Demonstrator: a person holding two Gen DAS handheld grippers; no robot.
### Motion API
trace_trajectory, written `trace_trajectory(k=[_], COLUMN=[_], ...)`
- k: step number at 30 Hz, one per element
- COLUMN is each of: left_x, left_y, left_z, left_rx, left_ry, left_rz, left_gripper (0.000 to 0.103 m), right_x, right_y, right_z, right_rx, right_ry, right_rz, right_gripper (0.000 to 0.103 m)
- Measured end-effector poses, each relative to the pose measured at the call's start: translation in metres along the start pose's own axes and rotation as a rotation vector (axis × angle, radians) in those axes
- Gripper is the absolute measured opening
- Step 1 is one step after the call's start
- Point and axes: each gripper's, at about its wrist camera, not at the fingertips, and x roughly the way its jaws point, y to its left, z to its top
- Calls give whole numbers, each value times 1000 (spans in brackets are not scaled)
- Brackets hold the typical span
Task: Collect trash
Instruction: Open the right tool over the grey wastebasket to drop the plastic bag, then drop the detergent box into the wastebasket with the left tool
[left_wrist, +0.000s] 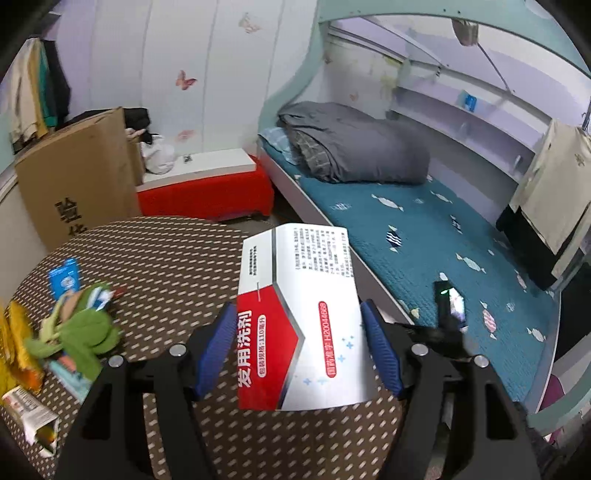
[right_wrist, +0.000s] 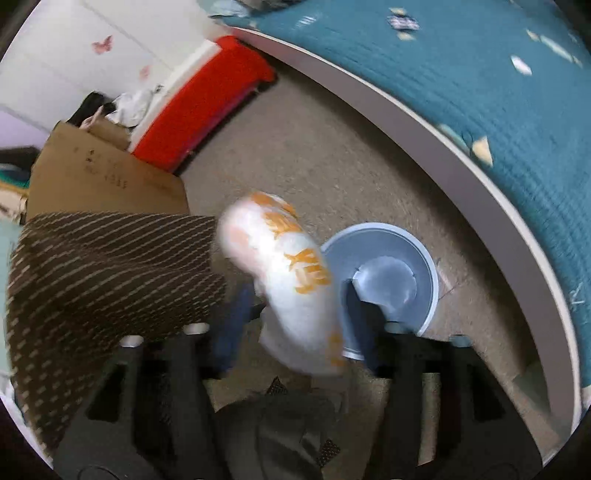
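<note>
The left gripper (left_wrist: 299, 332) pinches a red and white box (left_wrist: 295, 314) over the near right edge of the brown table (left_wrist: 166, 258), while the right gripper (right_wrist: 295, 325), jaws spread, has a white bag (right_wrist: 284, 277) loose between them above the floor, just left of the blue bin (right_wrist: 384, 280).

red-white box (left_wrist: 295, 317) upright, blurred white-orange packet (right_wrist: 284, 280) beside grey bin (right_wrist: 384, 280)

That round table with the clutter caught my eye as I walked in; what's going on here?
A person is clearing trash with a tool in each hand. The left tool grips a red-and-white box above the round table, where wrappers are still lying. The right tool has a white-and-orange bag between its fingers above the floor, beside a grey bin; blur hides whether it grips.
</note>
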Motion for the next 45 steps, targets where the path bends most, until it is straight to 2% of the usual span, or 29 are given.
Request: trace_trajectory(k=[1,4,10,14,20,24,25,26,27,28,29,32,35,45], left_x=[6,31,72,115,180,210,213,218,224,231,235,234,218,131], left_y=[-6,-28,-74,-110,-144,-153,-153,-155,-157,-158,-157,-153,-153,-137], left_z=[3,10,14,12,-5,-13,-11,-8,-8,-9,-8,-5,-1,11], left_rx=[6,35,96,150,169,174,168,174,192,203,193,170,169,149], left_ry=[8,38,99,183,346,418,416,403,413,430,438,450,406,224], left_rz=[-8,-38,-107,-140,-143,-110,-108,-114,-86,-50,-50,-81,-87,-80], left_gripper=[67,67,67,67,68,68,69,79,92,93,93,93,93,93], right_x=[5,2,-57,-98,-135,-145,-146,-147,-148,-149,-149,-149,-151,-183], right_y=[-5,-23,-46,-58,-71,-74,-76,-76,-76,-76,-75,-72,-65,-7], right_z=[0,-5,-15,-17,-14,-14,-15,-16,-17,-19,-20,-23,-25,-37], right_rx=[15,83,134,152,160,161,163,163,164,163,160,158,144,47], right_ry=[8,-9,-139,-217,-276,-288,-289,-290,-291,-292,-291,-286,-291,-359], right_rz=[-2,3,62,80,100,93,95,96,96,97,97,96,98,34], right_gripper=[74,76,83,85,87,88,88,88,88,89,89,91,97,97])
